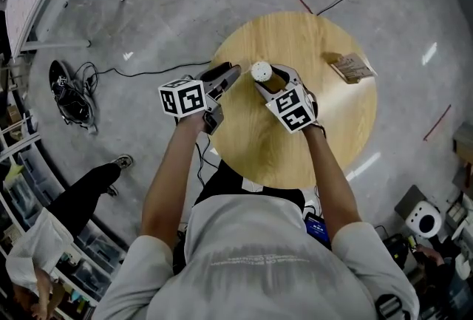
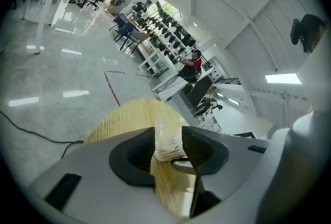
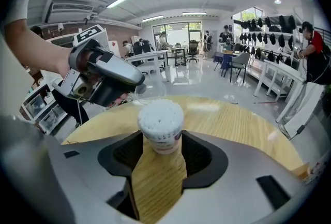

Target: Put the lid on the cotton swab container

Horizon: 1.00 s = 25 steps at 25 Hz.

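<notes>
Right gripper jaws wide, straddling open clear tub of white cotton swabs. Left gripper likewise wide around clear plastic lid. Clamp both squarely first.

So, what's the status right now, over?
Both open: left gripper straddles clear lid, right gripper straddles uncapped cotton swab container on round table. Lid not yet on. Path clear; brown packet sits well aside.

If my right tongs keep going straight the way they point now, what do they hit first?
The cotton swab jar, uncapped, standing between the open tips of the right tongs. Going on, they would probably slide alongside it and strike the wooden table.
</notes>
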Tool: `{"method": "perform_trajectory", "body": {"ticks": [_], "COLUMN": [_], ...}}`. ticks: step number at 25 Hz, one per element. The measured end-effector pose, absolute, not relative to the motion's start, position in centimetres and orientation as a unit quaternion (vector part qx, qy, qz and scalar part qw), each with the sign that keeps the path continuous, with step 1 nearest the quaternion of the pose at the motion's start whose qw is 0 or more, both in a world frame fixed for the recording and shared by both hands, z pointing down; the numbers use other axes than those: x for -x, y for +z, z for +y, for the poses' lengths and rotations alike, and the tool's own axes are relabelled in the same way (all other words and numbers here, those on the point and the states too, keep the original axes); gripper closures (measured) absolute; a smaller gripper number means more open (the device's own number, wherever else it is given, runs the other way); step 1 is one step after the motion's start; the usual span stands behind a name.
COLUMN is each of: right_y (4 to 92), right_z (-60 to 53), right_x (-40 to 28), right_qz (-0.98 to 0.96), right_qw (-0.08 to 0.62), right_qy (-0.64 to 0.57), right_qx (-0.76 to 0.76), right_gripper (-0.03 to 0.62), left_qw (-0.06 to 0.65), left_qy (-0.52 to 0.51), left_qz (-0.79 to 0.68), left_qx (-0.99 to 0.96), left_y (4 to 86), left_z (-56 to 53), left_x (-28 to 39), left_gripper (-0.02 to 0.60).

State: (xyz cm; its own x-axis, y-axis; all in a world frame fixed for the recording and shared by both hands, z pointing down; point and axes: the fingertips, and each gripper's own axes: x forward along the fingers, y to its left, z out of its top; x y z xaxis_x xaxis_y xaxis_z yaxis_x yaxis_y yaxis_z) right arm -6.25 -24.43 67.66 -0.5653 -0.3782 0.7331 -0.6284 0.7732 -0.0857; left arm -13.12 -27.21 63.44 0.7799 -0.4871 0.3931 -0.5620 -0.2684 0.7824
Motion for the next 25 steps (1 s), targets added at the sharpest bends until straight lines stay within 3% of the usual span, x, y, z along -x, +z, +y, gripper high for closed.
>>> {"method": "perform_trajectory", "body": {"ticks": [25], "right_y": [67.4], "right_z": [-24.3], "right_x": [7.4], "right_qz": [-0.871], "right_qw": [0.378], "right_qy": [0.141], "right_qx": [-0.279], "right_gripper": [0.339], "left_qw": [0.493], "left_qy": [0.052], "left_qz": [-0.265], "left_qx": [-0.827], "left_y": [60.2], "left_z": [-24.9], "left_x": [9.0], "left_gripper": [0.445]}}
